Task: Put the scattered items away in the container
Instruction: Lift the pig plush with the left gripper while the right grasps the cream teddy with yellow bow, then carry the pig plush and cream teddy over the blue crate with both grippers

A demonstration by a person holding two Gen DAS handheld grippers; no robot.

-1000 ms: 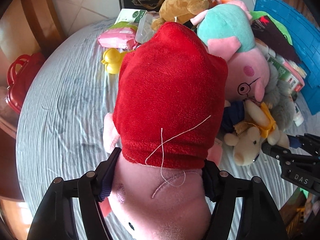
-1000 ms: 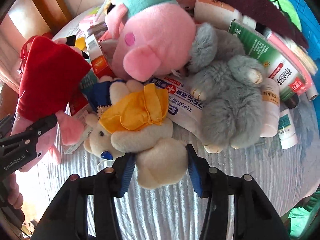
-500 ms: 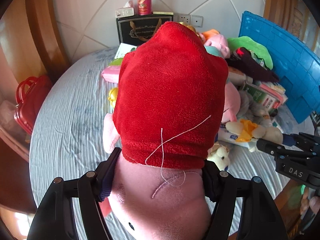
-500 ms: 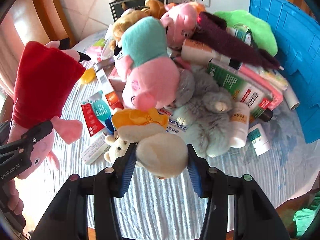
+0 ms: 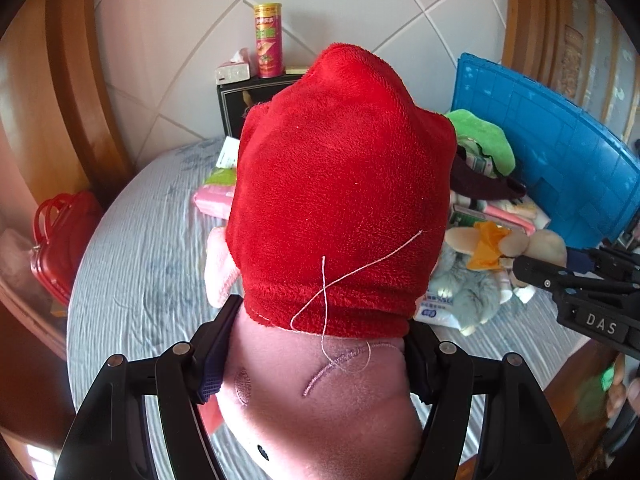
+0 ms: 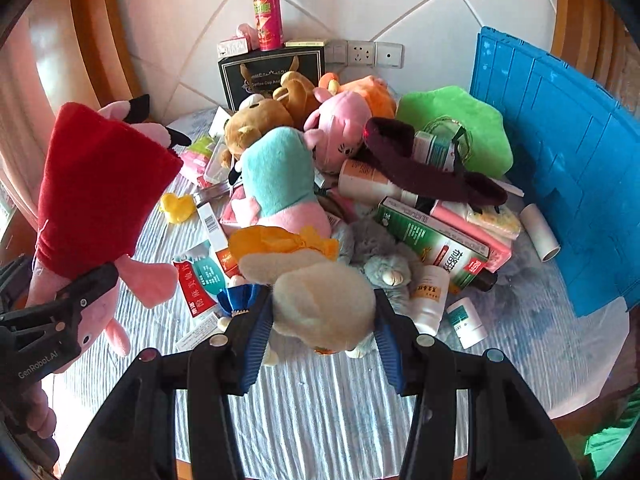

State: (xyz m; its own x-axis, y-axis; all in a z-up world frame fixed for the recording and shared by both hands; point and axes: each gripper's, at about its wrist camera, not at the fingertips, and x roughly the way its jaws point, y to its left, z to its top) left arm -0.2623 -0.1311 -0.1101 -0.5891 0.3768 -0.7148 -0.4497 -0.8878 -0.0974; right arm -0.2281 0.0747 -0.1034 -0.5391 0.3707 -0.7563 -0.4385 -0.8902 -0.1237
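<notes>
Left gripper (image 5: 316, 360): jaws closed on the pink head of the pig plush in a red dress (image 5: 340, 208), which hung clear of the table (image 5: 132, 280); in the right wrist view the same toy (image 6: 100, 188) appeared at far left, clamped by that gripper (image 6: 86, 282).
Loose items, left: a yellow rubber duck (image 6: 178, 208) and a red-and-teal packet (image 6: 200, 276) lay on the striped cloth.
Central heap: a pig plush in a teal dress (image 6: 280, 184), a brown bear plush (image 6: 256, 128), a grey plush (image 6: 380, 256) and a green box (image 6: 432, 240) remained piled together, touching.
Right gripper (image 6: 320, 332): jaws narrowed on the body of the cream plush with a yellow scarf (image 6: 316, 280), held above the cloth.
Container: the blue crate (image 6: 568, 168) stood at the right edge, beside the heap; its interior was not visible.
Step in hand: judged to be the lift-and-carry stage, one toy in each gripper, neither yet deposited.
Next move: likely required carrying both toys rightward over the crate wall, then opening each gripper in turn; the dangling dress would need clearance above the heap.
</notes>
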